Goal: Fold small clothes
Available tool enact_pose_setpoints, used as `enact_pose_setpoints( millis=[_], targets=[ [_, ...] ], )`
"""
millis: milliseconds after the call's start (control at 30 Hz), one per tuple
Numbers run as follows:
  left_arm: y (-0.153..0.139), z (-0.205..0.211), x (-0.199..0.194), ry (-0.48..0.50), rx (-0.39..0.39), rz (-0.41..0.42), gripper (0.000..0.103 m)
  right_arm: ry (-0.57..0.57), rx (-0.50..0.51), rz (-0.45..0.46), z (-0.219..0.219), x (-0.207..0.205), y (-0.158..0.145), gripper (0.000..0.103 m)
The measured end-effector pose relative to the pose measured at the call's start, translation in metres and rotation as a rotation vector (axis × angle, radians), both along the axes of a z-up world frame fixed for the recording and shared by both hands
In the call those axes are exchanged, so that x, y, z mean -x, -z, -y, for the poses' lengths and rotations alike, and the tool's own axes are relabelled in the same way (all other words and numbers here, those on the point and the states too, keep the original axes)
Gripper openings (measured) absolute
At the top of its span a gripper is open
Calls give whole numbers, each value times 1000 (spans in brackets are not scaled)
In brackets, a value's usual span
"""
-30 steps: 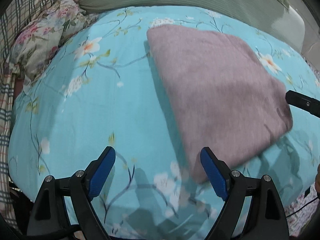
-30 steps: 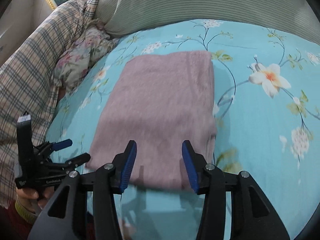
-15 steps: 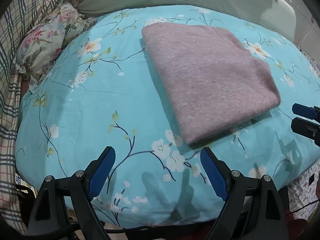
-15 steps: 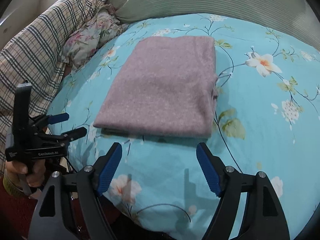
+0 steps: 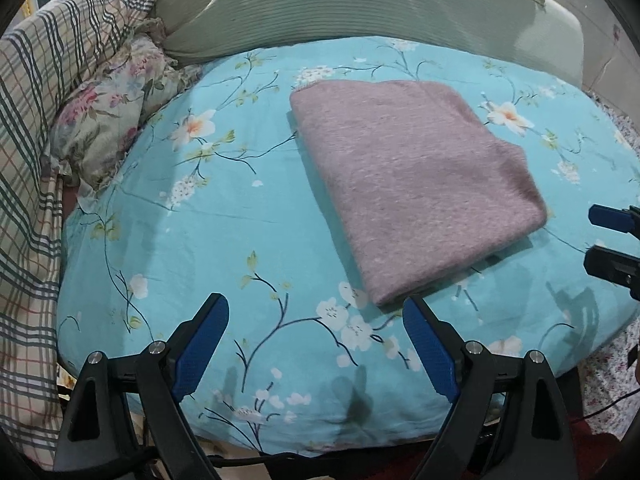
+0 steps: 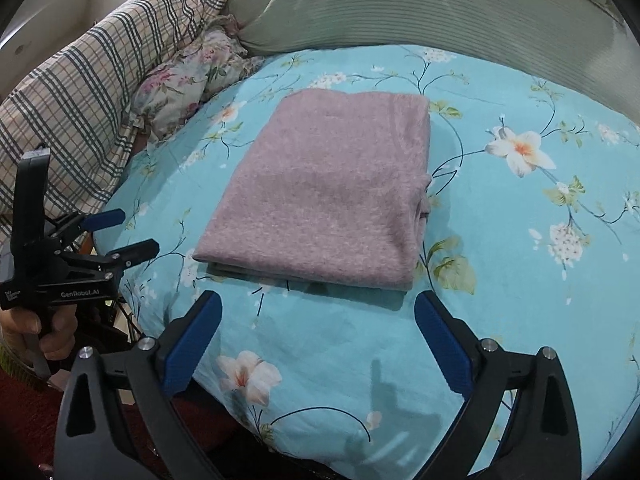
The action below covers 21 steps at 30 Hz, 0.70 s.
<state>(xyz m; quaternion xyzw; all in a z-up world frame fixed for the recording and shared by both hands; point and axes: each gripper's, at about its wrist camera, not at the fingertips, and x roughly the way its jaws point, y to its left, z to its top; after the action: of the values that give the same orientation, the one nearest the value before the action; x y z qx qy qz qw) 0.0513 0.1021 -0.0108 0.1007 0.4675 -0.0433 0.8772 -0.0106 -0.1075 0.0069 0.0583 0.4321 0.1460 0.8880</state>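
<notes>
A mauve knit garment (image 5: 416, 184) lies folded into a neat rectangle on the turquoise floral bedsheet (image 5: 200, 220); it also shows in the right wrist view (image 6: 332, 196). My left gripper (image 5: 316, 340) is open and empty, hovering near the bed's front edge, left of the garment's near corner. My right gripper (image 6: 316, 340) is open and empty, just short of the garment's near edge. Each gripper shows in the other's view: the right one (image 5: 612, 240) at the far right, the left one (image 6: 116, 232) at the left, held in a hand.
A plaid blanket (image 6: 92, 80) and a floral pillow (image 5: 108, 116) lie at the left. A green striped cushion (image 5: 360, 4) runs along the back. The bed's front edge (image 5: 320, 436) drops off just below the grippers.
Both grippers have pulled back from the garment toward the bed's front edge. The right gripper's jaws have opened wider and let the garment go. The garment lies flat and still.
</notes>
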Motion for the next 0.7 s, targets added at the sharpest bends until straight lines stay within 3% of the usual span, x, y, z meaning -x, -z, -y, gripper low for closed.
enact_pose_setpoints(
  millis=[267, 700],
  targets=[
    [0, 1, -16, -20, -23, 13, 89, -7, 7, -14, -6, -10, 9, 97],
    [-7, 9, -23, -5, -14, 27, 89, -15, 20, 9, -11, -27, -2, 97]
  ],
)
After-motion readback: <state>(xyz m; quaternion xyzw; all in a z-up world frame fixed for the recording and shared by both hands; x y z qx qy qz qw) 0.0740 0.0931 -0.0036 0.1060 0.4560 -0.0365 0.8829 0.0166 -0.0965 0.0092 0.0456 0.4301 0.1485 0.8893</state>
